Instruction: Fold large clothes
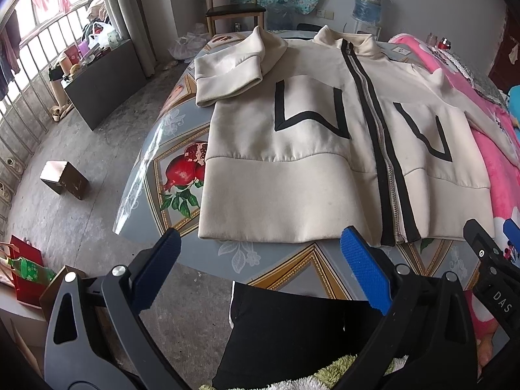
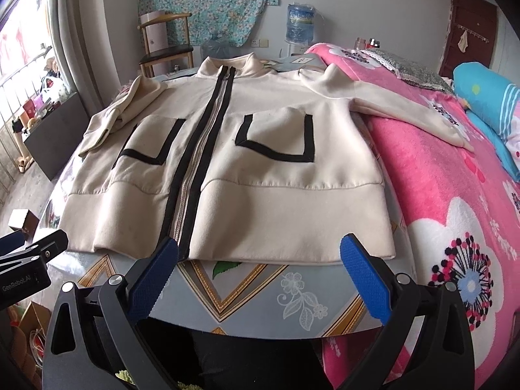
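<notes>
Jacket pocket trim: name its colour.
Black, on a cream jacket; clearest in the right wrist view.

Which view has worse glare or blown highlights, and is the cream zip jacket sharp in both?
Left wrist view: barred window blown out, streak glare on glossy patterned tablecloth; cream zip jacket sharp. Right wrist view: window clipped less, jacket sharp, evenly lit; both show fisheye bending and dark corners.
</notes>
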{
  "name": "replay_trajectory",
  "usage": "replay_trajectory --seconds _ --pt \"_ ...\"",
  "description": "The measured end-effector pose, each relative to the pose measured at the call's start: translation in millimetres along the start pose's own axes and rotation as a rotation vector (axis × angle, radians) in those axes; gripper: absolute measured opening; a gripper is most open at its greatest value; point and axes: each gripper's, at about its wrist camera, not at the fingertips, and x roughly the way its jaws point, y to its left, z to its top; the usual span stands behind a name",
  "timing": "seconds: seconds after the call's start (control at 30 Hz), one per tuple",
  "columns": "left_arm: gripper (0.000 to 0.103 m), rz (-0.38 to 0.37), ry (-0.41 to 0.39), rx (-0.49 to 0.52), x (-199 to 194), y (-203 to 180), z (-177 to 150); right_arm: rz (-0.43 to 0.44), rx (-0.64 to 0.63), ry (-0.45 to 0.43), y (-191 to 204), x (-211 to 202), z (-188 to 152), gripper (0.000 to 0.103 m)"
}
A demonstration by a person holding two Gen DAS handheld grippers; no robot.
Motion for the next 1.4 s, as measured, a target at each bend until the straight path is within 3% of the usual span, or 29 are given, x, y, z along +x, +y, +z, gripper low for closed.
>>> replay_trajectory --seconds 0.4,0.53,0.6,0.8,0.93,1.07,1.1,1.13,1.17,1.2,1.23,1.3,1.33,1.4 --pt "0.095 -0.048 -0.049 -0.039 21 25 44 -0.046 -0.098 -0.049 20 10 39 0.097" --pt "0.095 -0.162 -0.077 -0.06 36 41 66 -0.028 -0.129 -0.062 28 20 61 0.097" --pt "0.095 -0.184 -0.107 -0.053 41 46 79 -0.013 -0.142 -0.068 33 26 72 0.097" --pt "0.095 -0.093 -0.133 0.004 73 48 138 0.056 -0.187 -0.086 57 53 111 0.097" --pt "0.095 -0.07 -0.074 0.055 116 40 170 0.103 -0.195 -0.08 72 74 132 0.097" --pt "0.095 -0.032 -0.024 0.104 154 30 181 0.149 -0.179 -0.06 76 85 142 0.097" --pt "0.087 -0.004 -0.02 0.111 161 29 182 0.151 -0.175 -0.059 76 87 143 0.097" --pt "0.066 0.016 -0.016 0.12 165 29 182 0.151 -0.171 -0.056 75 90 144 0.097" --pt "0.06 0.026 0.0 0.128 169 31 182 0.156 -0.161 -0.049 71 93 144 0.097" --pt "0.048 0.025 0.012 0.123 170 34 183 0.158 -0.153 -0.042 69 95 143 0.097" --pt "0.03 0.021 0.017 0.118 170 35 183 0.162 -0.141 -0.03 65 99 144 0.097" --pt "0.011 0.013 0.035 0.123 167 37 185 0.17 -0.12 -0.01 58 106 145 0.097" --pt "0.006 0.014 0.034 0.126 163 38 186 0.175 -0.106 0.001 54 110 146 0.097" --pt "0.004 0.018 0.022 0.133 149 39 191 0.182 -0.089 0.007 46 113 148 0.097"
